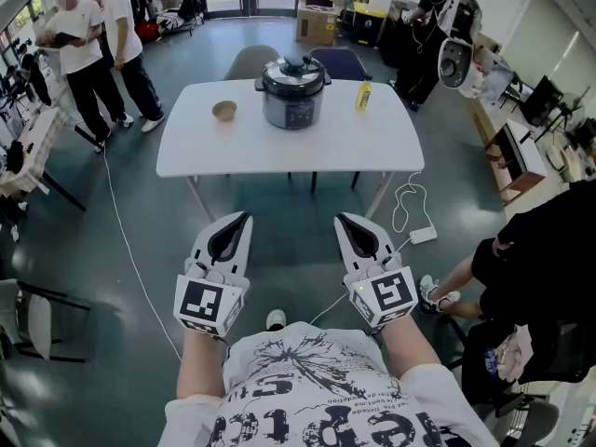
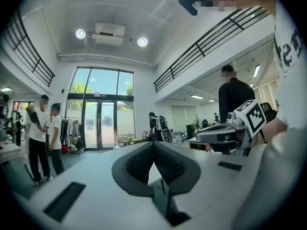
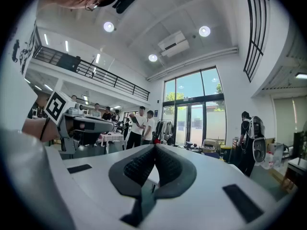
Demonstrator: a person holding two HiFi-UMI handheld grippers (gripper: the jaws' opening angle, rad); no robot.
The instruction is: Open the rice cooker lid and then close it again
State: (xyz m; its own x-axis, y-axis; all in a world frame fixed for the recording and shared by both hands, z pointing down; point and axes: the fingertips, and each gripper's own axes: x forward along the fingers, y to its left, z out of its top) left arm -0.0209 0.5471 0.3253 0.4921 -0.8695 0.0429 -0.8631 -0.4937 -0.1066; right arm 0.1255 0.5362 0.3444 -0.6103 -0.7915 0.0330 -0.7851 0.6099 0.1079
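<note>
We hold the left hand-held gripper (image 1: 245, 218) and right hand-held gripper (image 1: 341, 220) pinched together, empty. Well ahead, beyond open floor: bench (image 1: 196, 147) bearing the rice cooker (image 1: 292, 96), likely heavy and rigid, best taken by its lid (image 1: 294, 67) knob. Bowl (image 1: 223, 111) ahead-left and bottle (image 1: 363, 94) ahead-right leave room.
</note>
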